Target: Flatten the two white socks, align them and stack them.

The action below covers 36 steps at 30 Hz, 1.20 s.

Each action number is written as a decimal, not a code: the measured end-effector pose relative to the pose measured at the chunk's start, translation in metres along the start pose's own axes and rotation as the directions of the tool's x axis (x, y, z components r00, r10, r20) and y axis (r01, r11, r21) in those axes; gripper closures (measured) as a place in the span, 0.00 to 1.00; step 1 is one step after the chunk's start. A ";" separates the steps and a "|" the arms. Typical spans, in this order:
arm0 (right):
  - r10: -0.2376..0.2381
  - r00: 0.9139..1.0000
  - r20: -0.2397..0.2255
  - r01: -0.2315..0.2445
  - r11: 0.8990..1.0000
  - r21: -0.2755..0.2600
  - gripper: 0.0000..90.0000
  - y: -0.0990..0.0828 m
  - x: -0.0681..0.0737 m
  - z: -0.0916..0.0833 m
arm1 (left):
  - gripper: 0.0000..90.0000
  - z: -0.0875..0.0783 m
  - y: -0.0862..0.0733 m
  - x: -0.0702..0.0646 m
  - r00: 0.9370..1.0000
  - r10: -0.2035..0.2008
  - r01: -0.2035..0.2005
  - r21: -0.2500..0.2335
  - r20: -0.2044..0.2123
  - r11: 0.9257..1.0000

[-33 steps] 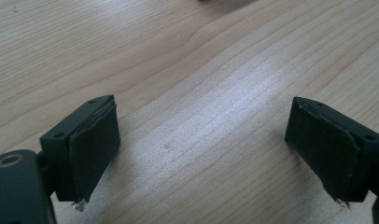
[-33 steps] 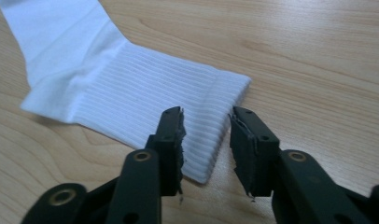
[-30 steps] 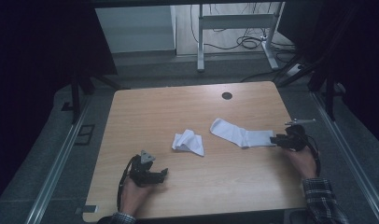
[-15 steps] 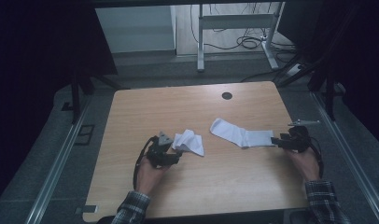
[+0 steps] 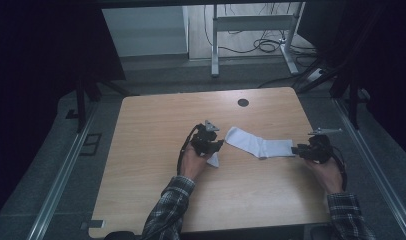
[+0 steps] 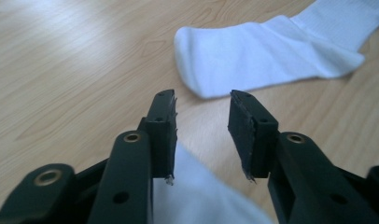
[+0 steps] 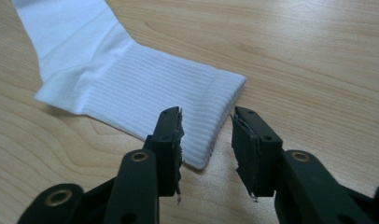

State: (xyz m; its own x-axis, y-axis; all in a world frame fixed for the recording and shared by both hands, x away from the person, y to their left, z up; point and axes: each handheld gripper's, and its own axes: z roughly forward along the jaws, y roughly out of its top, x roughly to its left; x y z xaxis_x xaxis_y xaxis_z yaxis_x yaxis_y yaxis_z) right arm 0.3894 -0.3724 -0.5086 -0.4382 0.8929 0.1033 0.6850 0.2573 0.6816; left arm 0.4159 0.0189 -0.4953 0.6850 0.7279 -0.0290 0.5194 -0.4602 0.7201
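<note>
My left gripper (image 5: pixel 211 145) sits mid-bench over the crumpled sock (image 6: pixel 201 196); its jaws have just been closing, with the sock's white cloth low between them, not pinched, so it is still released. Just right of it the flat sock (image 5: pixel 258 145) lies stretched across the bench (image 5: pixel 151 130). My right gripper (image 7: pixel 206 135) is at that sock's ribbed cuff (image 7: pixel 178 98), near the right edge, jaws just closing astride the cuff's corner, not yet clenched.
</note>
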 end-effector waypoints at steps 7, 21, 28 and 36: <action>-0.001 1.000 0.014 0.001 1.000 -0.004 0.77 0.001 -0.001 -0.001 | 0.75 0.033 0.016 0.004 1.000 -0.024 0.024 0.026 -0.003 0.999; -0.038 0.998 0.046 0.035 0.998 0.050 0.67 0.002 0.004 0.019 | 0.71 0.071 0.022 0.011 0.998 -0.053 0.055 0.070 -0.026 0.996; -0.005 1.000 0.000 0.005 0.997 0.076 0.90 0.003 0.007 0.021 | 0.94 0.071 0.019 0.007 0.998 -0.063 0.064 0.084 -0.007 0.994; -0.021 1.000 -0.001 0.021 0.999 0.028 0.91 0.007 0.009 0.009 | 0.95 0.046 0.019 0.003 0.999 -0.048 0.048 0.039 0.006 0.998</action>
State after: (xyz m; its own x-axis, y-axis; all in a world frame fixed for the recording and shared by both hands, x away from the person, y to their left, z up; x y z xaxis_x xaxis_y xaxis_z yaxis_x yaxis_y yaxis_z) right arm 0.3954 -0.3595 -0.5099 -0.4532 0.8869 0.0901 0.6914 0.2859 0.6635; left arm 0.4515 -0.0108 -0.5142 0.6621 0.7463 -0.0673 0.5708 -0.4442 0.6906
